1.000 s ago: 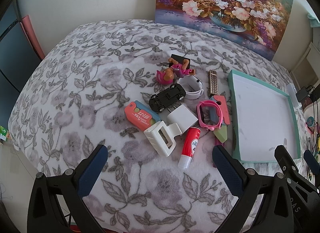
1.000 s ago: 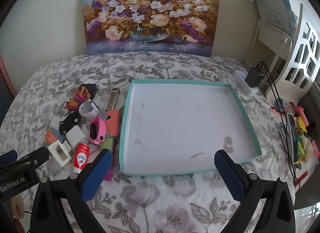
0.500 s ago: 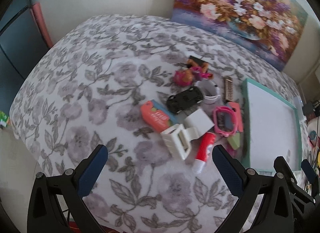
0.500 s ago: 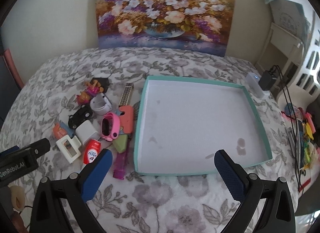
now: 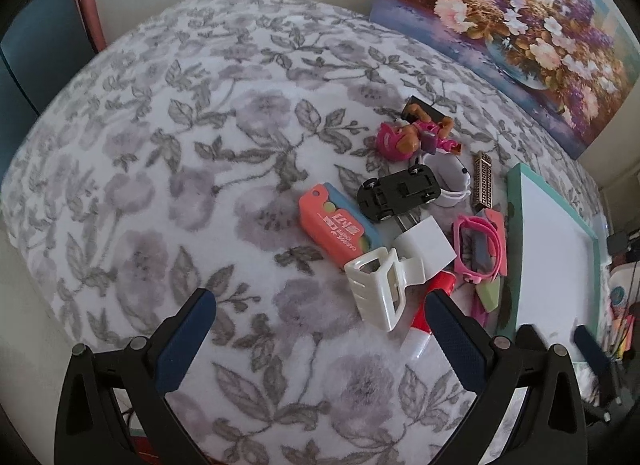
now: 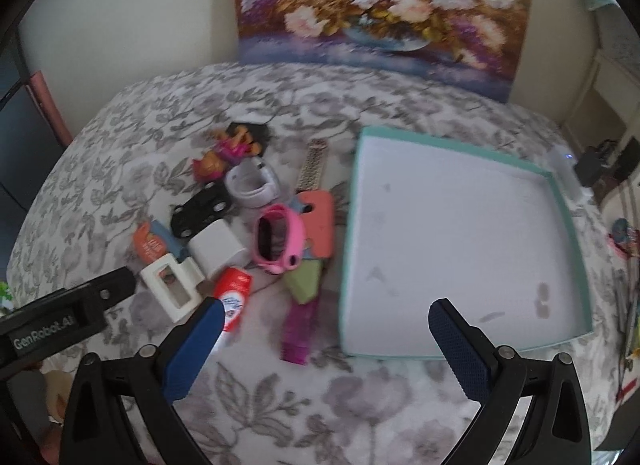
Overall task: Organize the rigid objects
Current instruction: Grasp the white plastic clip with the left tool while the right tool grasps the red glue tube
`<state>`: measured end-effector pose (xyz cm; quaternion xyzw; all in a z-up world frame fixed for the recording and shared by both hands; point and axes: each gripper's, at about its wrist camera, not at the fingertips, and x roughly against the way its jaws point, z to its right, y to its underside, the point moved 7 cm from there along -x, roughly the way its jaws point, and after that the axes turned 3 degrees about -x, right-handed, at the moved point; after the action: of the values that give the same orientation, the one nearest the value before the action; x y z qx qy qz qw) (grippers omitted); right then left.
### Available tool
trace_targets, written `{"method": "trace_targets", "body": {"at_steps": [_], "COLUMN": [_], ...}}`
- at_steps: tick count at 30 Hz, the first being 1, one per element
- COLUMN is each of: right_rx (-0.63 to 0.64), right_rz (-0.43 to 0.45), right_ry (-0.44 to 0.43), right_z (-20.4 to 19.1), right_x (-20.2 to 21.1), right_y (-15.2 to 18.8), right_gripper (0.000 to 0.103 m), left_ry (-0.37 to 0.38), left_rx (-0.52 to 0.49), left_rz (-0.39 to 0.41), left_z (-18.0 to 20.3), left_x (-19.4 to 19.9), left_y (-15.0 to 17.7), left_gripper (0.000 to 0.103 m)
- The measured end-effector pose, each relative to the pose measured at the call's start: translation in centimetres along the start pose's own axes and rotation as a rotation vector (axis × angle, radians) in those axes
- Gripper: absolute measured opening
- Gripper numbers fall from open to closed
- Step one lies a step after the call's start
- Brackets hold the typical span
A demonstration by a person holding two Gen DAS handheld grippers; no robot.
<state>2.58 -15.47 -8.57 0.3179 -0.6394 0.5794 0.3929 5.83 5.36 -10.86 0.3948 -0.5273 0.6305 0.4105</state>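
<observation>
On the bed (image 5: 160, 153), covered by a floral blanket, a cluster of rigid objects lies at 9 o'clock of the teal tray (image 6: 572, 225). Only the right wrist view shows the whole tray: its white floor holds no objects, only a few faint marks. The same view alone shows a magenta comb (image 6: 298, 329) at 6 o'clock of the cluster. The left wrist view shows the near objects more closely: white hair clip (image 5: 378, 289), orange eraser (image 5: 334, 223), black toy car (image 5: 398, 191), pink watch (image 5: 478, 249), red glue stick (image 5: 430, 305). The left gripper (image 5: 320, 329) is spread wide and holds nothing, with the hair clip between its fingers. The right gripper (image 6: 320, 337) is likewise spread wide, empty, above the blanket near the tray's front edge.
</observation>
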Motion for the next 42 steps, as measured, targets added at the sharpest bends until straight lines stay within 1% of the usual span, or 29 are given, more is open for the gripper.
{"method": "trace_targets", "body": {"at_steps": [2,3,4,7,9,13,16,17,21,24,27,30,31,34,36,38,42], "right_rx": [0.003,0.01,0.014,0.022,0.023,0.027,0.035,0.038,0.048,0.05,0.053,0.062,0.07,0.08,0.088,0.109,0.155], "right_rz": [-0.022,-0.031,-0.036,-0.054,-0.066,-0.074,-0.082,-0.084,-0.089,-0.091,-0.097,-0.094,-0.091,-0.097,-0.111,-0.108,-0.101], "right_ry": [-0.018,-0.02,-0.015,-0.002,0.001,0.008,0.013,0.014,0.016,0.018,0.017,0.011,0.008,-0.003,-0.028,-0.036,-0.061], "right_z": [-0.8,-1.1,-1.3,-1.5,-1.5,-1.6,-1.6,-1.7,-1.8,-1.8,-1.9,-2.3,-2.5,-3.1,-3.7,-4.4,-6.0], "right_x": [-0.7,-1.0,-1.3,-2.0,-2.3,-2.5,-2.7,-2.7,-2.8,-2.8,-2.9,-3.0,-3.0,-3.3,-3.7,-3.8,-4.0], "right_y": [0.1,0.1,0.1,0.3,0.4,0.5,0.6,0.7,0.9,0.9,1.0,1.0,0.9,1.0,1.1,1.2,1.3], "right_gripper": [0.103,0.103,0.103,0.103,0.103,0.103,0.103,0.103,0.103,0.103,0.103,0.103,0.101,0.085,0.081,0.073,0.065], "left_ry": [0.02,0.025,0.034,0.073,0.093,0.121,0.148,0.165,0.198,0.207,0.219,0.209,0.202,0.191,0.189,0.186,0.18], "left_rx": [0.01,0.008,0.002,-0.003,-0.01,-0.017,-0.005,0.006,0.003,0.002,0.022,0.038,0.043,0.081,0.103,0.113,0.117], "left_rz": [-0.013,-0.019,-0.026,-0.054,-0.08,-0.115,-0.124,-0.122,-0.107,-0.101,-0.081,-0.061,-0.056,-0.038,-0.026,-0.02,-0.027], "left_z": [0.1,0.3,0.5,1.2,1.7,2.5,2.7,2.8,3.3,3.2,2.7,2.1,1.8,0.8,0.0,-0.4,-0.5], "left_x": [-0.6,-1.0,-1.3,-2.4,-3.4,-4.9,-5.4,-5.4,-5.5,-5.3,-4.6,-3.9,-3.7,-3.2,-2.6,-2.3,-2.4], "left_y": [-0.1,-0.2,-0.3,-0.3,-0.1,0.1,0.2,0.2,0.0,-0.2,-0.4,-0.6,-0.5,-0.7,-0.6,-0.6,-0.4], "left_gripper": [0.102,0.1,0.095,0.085,0.081,0.063,0.053,0.052,0.039,0.039,0.039,0.039,0.038,0.037,0.037,0.037,0.037]}}
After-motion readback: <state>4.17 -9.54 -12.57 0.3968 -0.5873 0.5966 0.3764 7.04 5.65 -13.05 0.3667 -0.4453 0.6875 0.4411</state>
